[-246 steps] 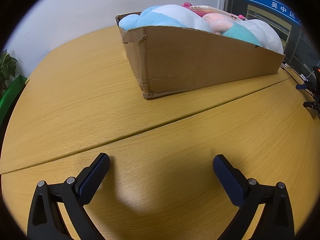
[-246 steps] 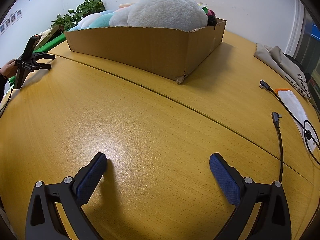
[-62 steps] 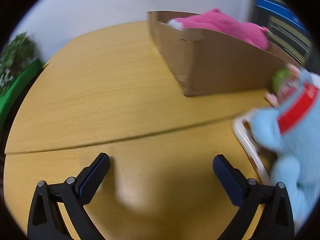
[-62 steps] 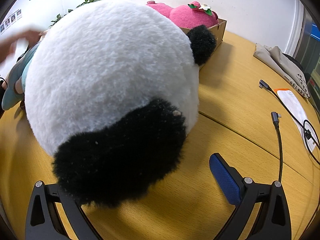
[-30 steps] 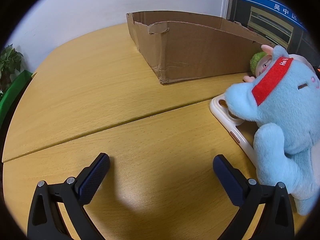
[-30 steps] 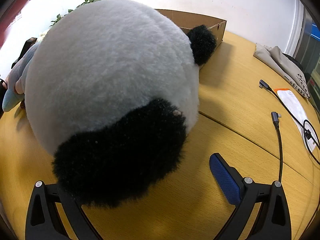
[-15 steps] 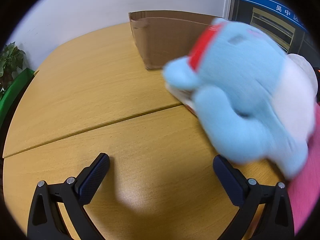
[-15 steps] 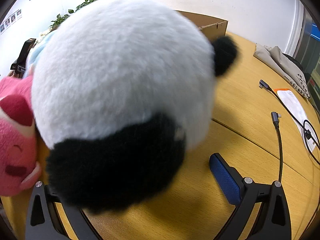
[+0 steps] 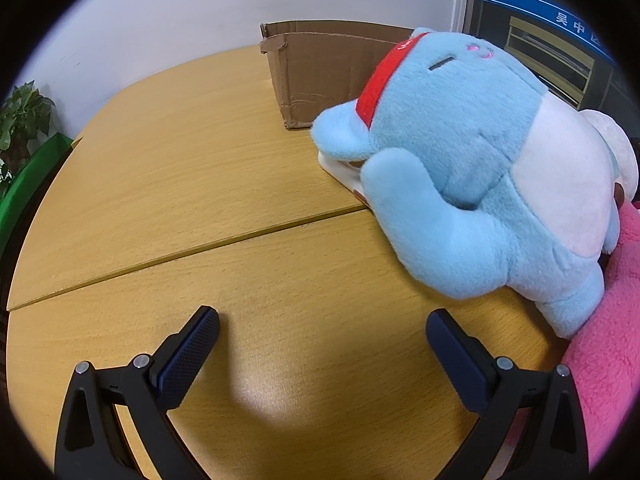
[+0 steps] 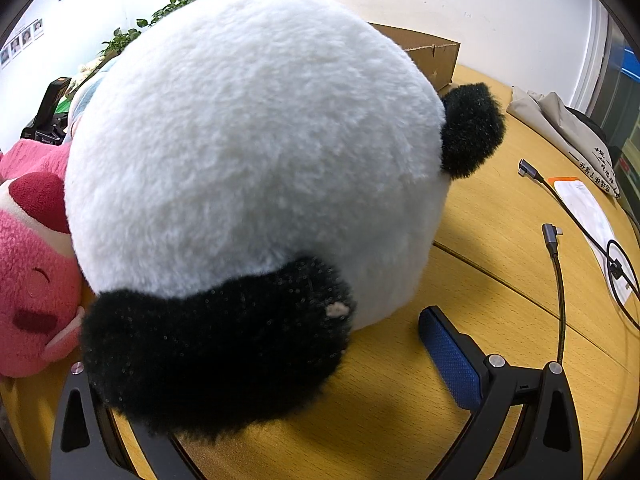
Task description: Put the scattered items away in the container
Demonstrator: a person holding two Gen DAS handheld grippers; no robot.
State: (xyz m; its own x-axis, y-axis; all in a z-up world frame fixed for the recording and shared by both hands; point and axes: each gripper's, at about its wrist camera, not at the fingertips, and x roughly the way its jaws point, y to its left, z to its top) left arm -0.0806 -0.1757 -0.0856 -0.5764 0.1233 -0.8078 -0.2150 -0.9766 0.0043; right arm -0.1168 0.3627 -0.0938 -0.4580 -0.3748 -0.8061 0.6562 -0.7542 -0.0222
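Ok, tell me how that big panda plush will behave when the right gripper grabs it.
The panda plush looks fluffy and soft, so it will probably squash rather than resist. It is round and far wider than the open right gripper, so expect only a pinch of fur, and perhaps rolling if pushed.

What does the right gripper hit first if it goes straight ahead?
Almost at once, the big round white-and-black panda plush: it fills the view ahead of the right gripper, its black patch covering the left jaw. Actual contact can't be judged.

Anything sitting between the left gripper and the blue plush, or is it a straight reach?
Nothing visible blocks it. The left gripper is open over bare table, and the blue plush lies ahead to its right, resting partly on a white case and against a pink plush.
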